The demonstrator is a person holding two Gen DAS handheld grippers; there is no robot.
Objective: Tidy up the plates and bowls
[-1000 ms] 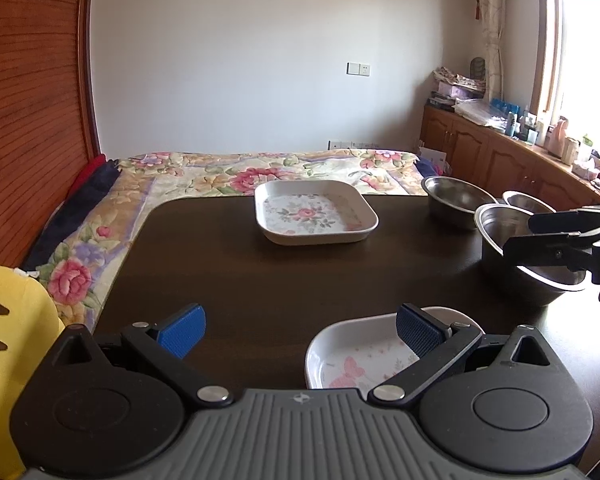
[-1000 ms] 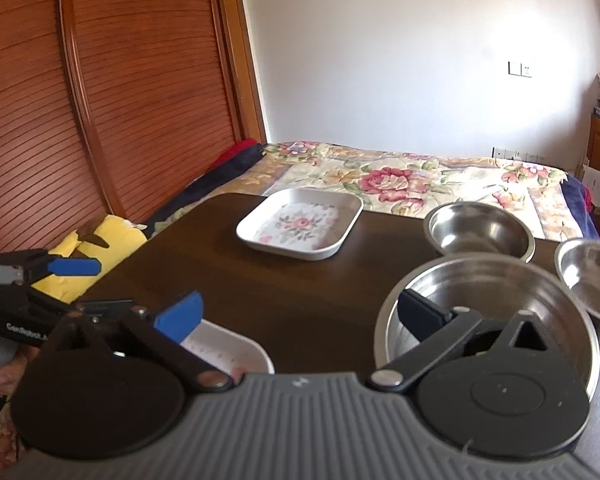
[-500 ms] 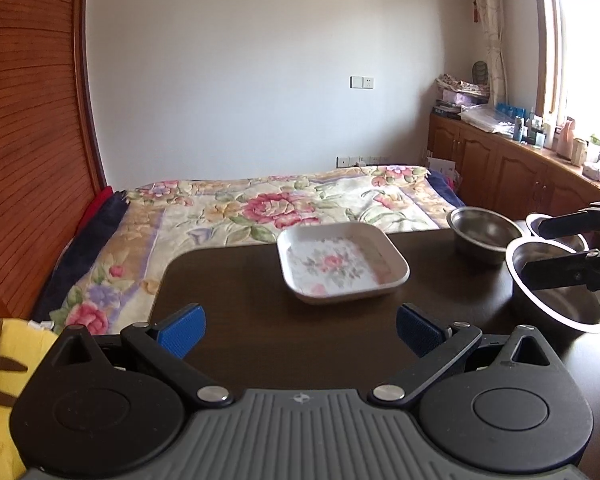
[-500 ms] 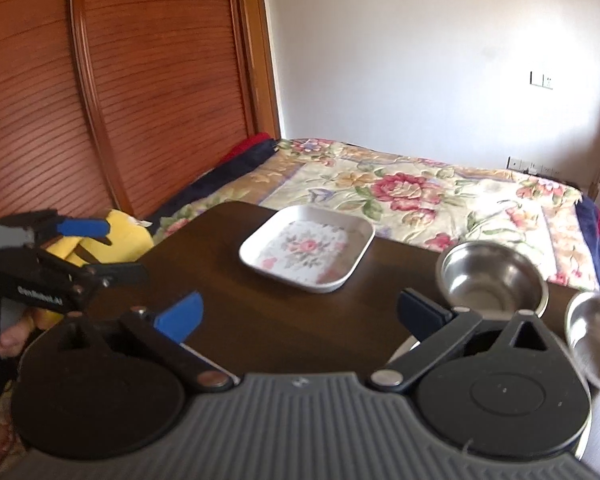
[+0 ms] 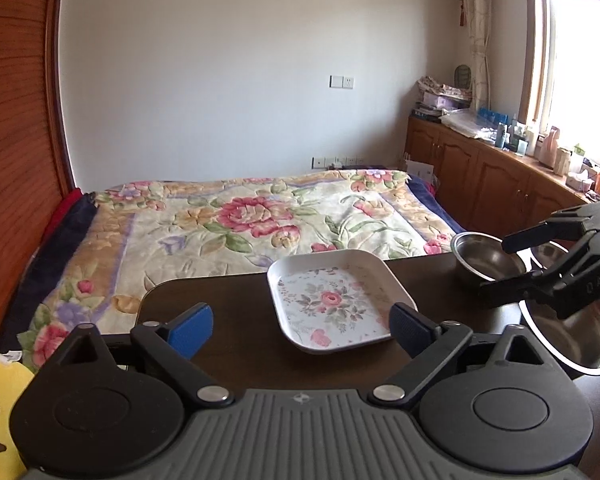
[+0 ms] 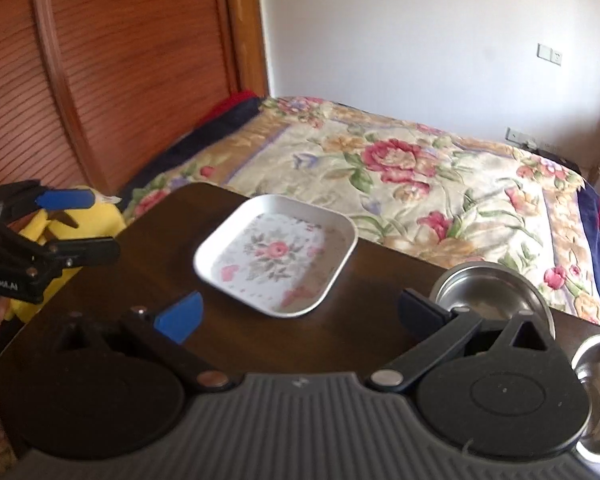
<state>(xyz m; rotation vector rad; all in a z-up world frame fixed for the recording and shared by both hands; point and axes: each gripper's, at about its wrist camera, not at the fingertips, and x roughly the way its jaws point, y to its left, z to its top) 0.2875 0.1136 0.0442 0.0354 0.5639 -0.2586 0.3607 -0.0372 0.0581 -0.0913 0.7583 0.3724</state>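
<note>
Dark wooden table (image 5: 236,320) beside a floral bedspread (image 5: 252,216) carries a white square plate (image 5: 332,304) printed with roses, just ahead of the left gripper (image 5: 300,326) and right gripper (image 6: 300,312), both spread apart, empty.

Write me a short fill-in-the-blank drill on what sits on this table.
1. The square plate has a ____ pattern inside.
2. The bowls, such as the far bowl, are made of ____.
3. The left gripper has its jaws ____.
4. The table is dark ____.

Missing words: floral; metal; open; brown
</note>
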